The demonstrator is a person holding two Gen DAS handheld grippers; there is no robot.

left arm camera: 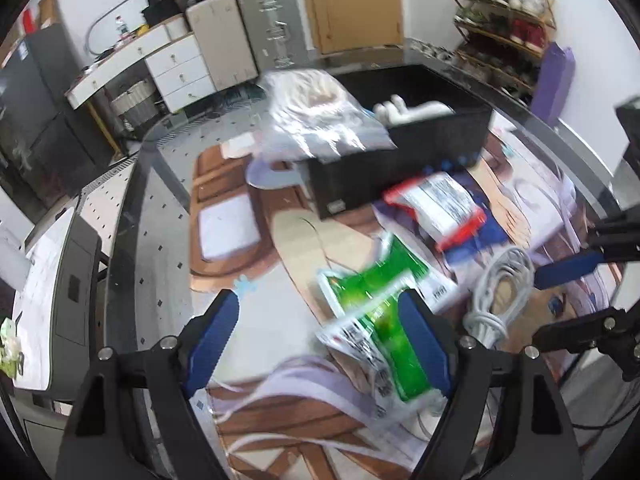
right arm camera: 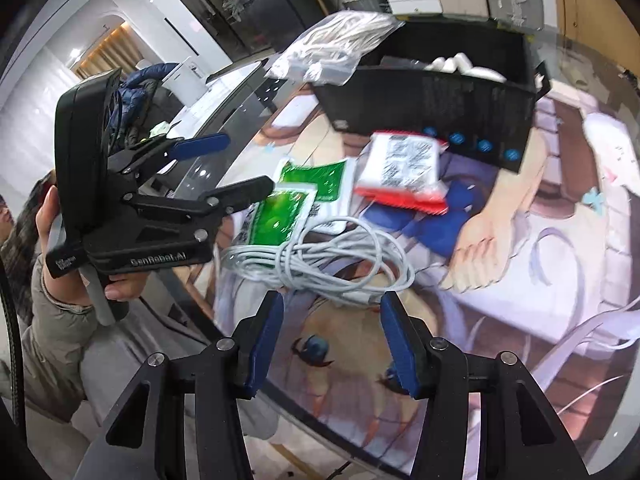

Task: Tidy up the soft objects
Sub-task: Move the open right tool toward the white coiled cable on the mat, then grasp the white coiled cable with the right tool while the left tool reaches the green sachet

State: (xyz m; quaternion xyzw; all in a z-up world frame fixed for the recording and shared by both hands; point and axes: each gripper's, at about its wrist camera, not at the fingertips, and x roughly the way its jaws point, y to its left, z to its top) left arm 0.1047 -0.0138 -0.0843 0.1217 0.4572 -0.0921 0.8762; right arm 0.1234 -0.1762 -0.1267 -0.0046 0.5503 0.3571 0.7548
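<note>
1. Glass table point(left arm camera: 152, 216) with a curved edge carries a printed mat point(right arm camera: 560, 280); floor and cabinets lie beyond.
2. Black bin point(left arm camera: 420, 160) stands mid-mat, a clear bag of white cord point(left arm camera: 320, 116) draped over its rim.
3. Red packet point(right arm camera: 404, 168), green packets point(right arm camera: 296, 200) and coiled cable point(right arm camera: 320, 260) crowd the near mat.
4. Left gripper point(left arm camera: 320, 336) and right gripper point(right arm camera: 332, 340) both gape, empty.

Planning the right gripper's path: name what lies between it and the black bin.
In the right wrist view: white cable coil, then red-edged packet, between right gripper and black bin.
</note>
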